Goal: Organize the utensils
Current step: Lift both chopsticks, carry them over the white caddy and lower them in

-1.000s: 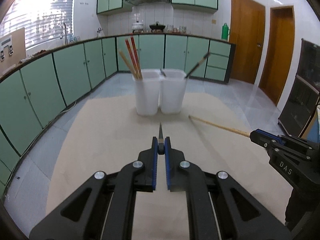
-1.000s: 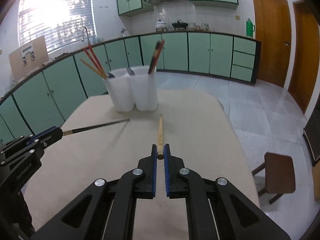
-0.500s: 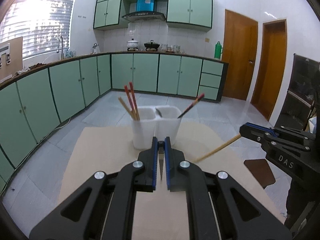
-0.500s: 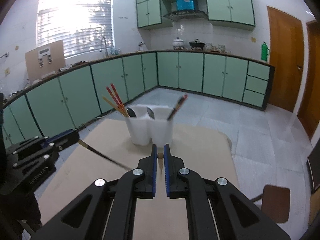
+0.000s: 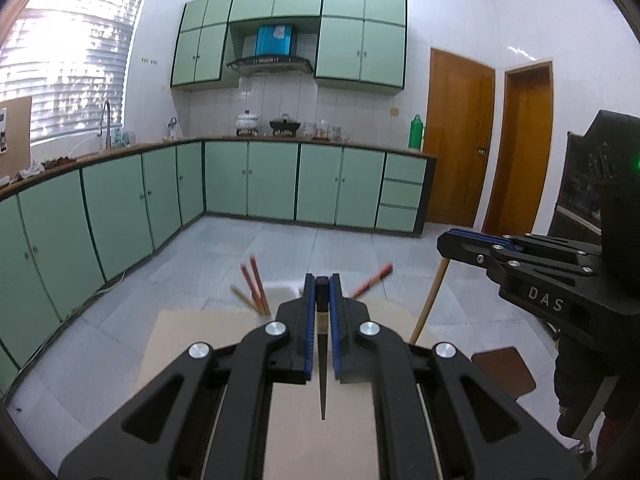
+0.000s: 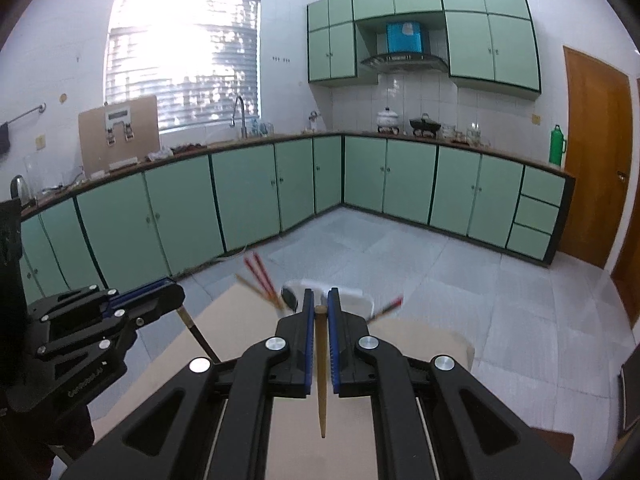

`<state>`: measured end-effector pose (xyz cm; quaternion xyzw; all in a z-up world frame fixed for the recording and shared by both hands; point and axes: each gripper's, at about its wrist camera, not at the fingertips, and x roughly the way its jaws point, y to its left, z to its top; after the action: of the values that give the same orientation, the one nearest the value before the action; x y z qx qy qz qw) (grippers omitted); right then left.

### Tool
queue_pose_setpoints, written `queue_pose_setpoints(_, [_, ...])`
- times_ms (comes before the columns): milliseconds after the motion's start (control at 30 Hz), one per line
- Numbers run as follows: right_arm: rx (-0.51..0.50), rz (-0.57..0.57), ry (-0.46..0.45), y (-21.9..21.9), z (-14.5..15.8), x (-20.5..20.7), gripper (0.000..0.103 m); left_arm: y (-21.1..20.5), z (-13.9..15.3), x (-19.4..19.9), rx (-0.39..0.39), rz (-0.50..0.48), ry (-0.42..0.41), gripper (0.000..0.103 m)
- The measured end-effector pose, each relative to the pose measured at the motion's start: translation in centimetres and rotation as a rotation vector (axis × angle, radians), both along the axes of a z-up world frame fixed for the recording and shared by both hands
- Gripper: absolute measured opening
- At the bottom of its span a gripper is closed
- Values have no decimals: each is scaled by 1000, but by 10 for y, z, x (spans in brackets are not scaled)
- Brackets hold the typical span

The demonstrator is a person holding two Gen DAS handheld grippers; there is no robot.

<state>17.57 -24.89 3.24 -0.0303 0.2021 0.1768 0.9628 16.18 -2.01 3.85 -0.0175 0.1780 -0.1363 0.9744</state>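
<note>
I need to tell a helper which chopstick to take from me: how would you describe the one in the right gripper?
Above the beige table, the right gripper pinches a chopstick hanging tip down. It is pale wood; the left gripper's is black.

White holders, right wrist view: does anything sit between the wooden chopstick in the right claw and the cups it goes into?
Nothing visible does. The right claw grips the wooden chopstick just short of the white holders. The red chopsticks and a spoon already occupy the left cup.
</note>
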Motion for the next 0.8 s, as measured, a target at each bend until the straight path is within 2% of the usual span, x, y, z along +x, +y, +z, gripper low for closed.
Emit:
queue_pose_setpoints(267, [74,-45,-106,-6,51,49,7,-8,42,42,6,30,-121,6])
queue_pose_setpoints(400, [92,-67,-144,-6,61,76,7,-15,51,69,11,57,-167,6])
queue_pose_setpoints(600, [79,-97,-137,0,47,113,7,-24,40,109,32,90,-189,6])
queue_pose_setpoints(800, [67,-120,-80,5,14,140,7,-23,9,149,17,98,-108,6])
